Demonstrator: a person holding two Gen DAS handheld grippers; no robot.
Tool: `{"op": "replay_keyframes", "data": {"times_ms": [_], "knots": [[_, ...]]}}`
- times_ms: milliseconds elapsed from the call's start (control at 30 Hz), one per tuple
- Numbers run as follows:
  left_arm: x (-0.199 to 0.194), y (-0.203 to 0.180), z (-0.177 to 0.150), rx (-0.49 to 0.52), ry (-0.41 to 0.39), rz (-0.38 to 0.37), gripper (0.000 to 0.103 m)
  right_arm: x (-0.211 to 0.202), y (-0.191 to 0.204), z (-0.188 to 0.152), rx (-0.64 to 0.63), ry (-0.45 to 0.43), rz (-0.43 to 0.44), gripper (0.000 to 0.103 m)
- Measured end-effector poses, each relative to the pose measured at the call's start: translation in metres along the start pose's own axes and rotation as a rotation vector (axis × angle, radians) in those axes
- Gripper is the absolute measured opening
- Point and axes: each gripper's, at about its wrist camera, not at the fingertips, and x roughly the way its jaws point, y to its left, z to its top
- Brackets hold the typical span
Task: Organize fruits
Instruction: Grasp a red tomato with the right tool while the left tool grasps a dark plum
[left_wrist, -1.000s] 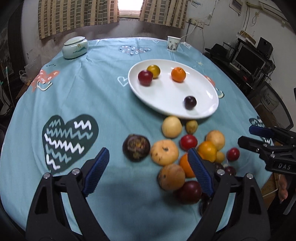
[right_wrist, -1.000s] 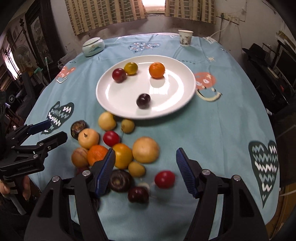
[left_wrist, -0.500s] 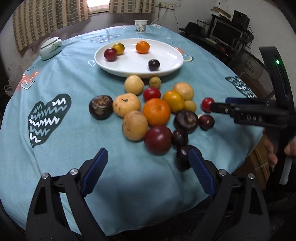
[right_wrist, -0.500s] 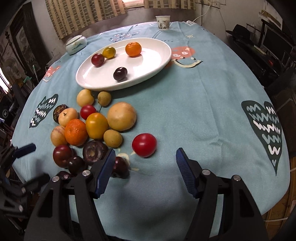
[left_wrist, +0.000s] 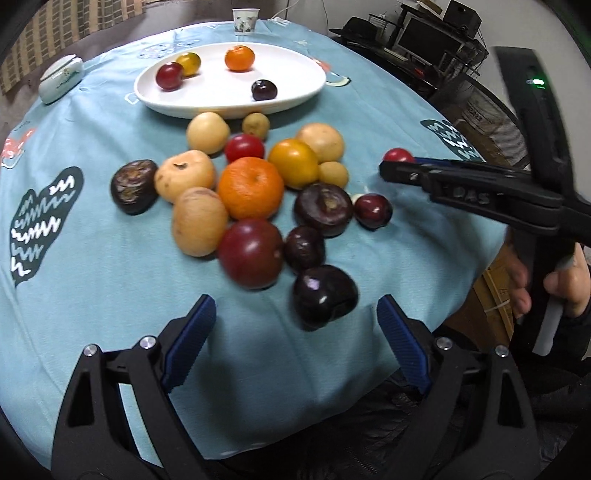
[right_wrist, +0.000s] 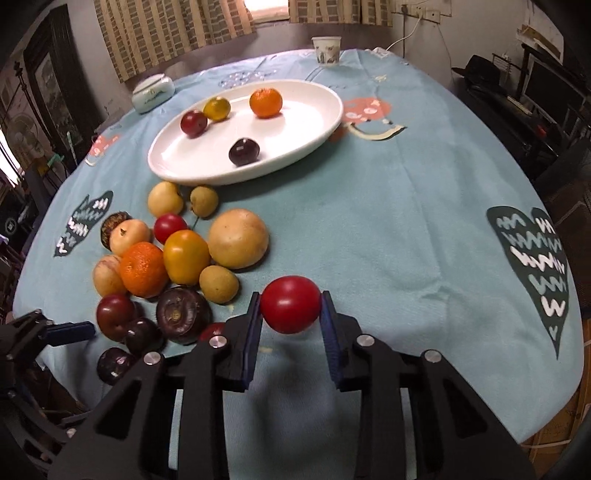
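My right gripper is shut on a small red fruit near the table's front edge; from the left wrist view that fruit peeks out behind the right gripper's black jaws. My left gripper stands open just in front of a dark purple plum, which lies beyond its blue pads. A pile of several fruits, with an orange in its middle, lies between the grippers and the white plate. The plate holds several fruits.
A paper cup stands at the table's far edge and a white lidded dish at the far left. The blue cloth shows bare to the right of the pile. A person's hand grips the right tool.
My right gripper has shut on the red fruit. My left gripper came down and nearer to the front of the pile, still open.
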Motion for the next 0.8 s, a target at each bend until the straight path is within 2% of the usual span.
{"op": "replay_keyframes", "data": {"times_ms": [100,200,267,333,500,800], "knots": [[0.006,-0.002,0.002,-0.016,0.004,-0.008,0.089,-0.009,-0.008,-0.003,0.031,-0.012,0.016,0.031],[0.008,-0.004,0.003,-0.031,-0.002,-0.007,0.075,-0.012,-0.011,-0.006,0.044,-0.005,0.033,0.032],[0.007,-0.004,0.004,-0.039,-0.01,0.0,0.07,-0.012,-0.011,-0.009,0.043,0.002,0.049,0.032],[0.006,-0.004,0.003,-0.041,-0.012,0.01,0.056,-0.012,-0.009,-0.009,0.041,0.007,0.063,0.032],[-0.005,-0.003,0.002,-0.043,-0.046,-0.025,0.036,-0.015,-0.005,-0.01,0.036,0.002,0.077,0.032],[-0.017,0.0,-0.002,-0.036,-0.078,0.004,0.036,-0.017,0.003,-0.008,0.026,0.005,0.093,0.032]]}}
